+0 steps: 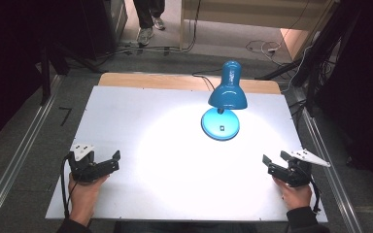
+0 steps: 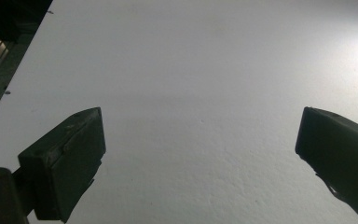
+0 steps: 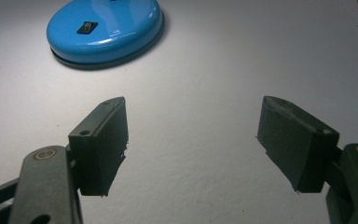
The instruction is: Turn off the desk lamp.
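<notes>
Lamp (image 1: 226,99) stood lit on the tabletop (image 1: 126,111), well ahead of both grippers' wide, empty fingers (image 3: 100,144), probably parked clear before reaching for its switch (image 3: 86,28).

Overhead view; 2 low tabletop (image 1: 165,194) close-ups

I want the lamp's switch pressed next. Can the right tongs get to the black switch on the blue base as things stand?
Probably yes. The right tongs stand open and empty, with bare table between them and the lamp base. The switch faces them, though the lamp shade hangs over the base's far part.
</notes>
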The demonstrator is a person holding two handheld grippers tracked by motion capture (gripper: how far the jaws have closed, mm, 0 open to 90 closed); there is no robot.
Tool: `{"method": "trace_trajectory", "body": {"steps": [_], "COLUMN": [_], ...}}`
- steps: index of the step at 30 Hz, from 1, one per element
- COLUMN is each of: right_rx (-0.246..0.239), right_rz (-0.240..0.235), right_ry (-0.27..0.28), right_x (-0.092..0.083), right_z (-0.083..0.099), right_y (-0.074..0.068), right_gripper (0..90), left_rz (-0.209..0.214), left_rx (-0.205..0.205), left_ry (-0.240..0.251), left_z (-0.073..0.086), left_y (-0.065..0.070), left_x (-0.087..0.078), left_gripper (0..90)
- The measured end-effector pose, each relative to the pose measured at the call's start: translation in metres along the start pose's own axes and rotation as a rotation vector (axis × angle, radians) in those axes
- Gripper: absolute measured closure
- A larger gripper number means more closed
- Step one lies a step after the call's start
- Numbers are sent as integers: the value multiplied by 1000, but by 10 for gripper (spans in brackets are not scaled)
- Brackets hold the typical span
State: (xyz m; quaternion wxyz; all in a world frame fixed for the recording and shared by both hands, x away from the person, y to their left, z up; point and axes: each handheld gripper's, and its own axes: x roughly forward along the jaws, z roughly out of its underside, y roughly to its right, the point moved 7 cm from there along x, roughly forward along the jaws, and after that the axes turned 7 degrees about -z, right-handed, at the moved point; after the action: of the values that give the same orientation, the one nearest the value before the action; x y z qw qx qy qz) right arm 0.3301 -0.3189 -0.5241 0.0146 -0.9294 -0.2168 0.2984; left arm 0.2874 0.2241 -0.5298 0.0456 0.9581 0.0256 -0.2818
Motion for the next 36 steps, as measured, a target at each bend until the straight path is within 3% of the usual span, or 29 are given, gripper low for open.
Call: {"method": "trace_trajectory", "body": {"steps": [4,5,17,36], "right_rx": [-10,-11,-31,-47], "right_rz": [-4,-8,-33,-52], "right_ry": [1,3,-1,5], "right_x": [2,4,17,30], "right_z": [-3,-5,-15,-25], "right_y": [-3,-5,-15,-23], "right_gripper": [229,230,233,233], "left_rz": [-5,-15,-46,-61], "left_rx": [-6,12,44,22], "left_ry": [11,4,24,17], "left_z": [0,1,1,2], "left_y": [0,0,1,-4], "left_x": [0,1,1,2], "left_gripper": [22,23,33,51]}}
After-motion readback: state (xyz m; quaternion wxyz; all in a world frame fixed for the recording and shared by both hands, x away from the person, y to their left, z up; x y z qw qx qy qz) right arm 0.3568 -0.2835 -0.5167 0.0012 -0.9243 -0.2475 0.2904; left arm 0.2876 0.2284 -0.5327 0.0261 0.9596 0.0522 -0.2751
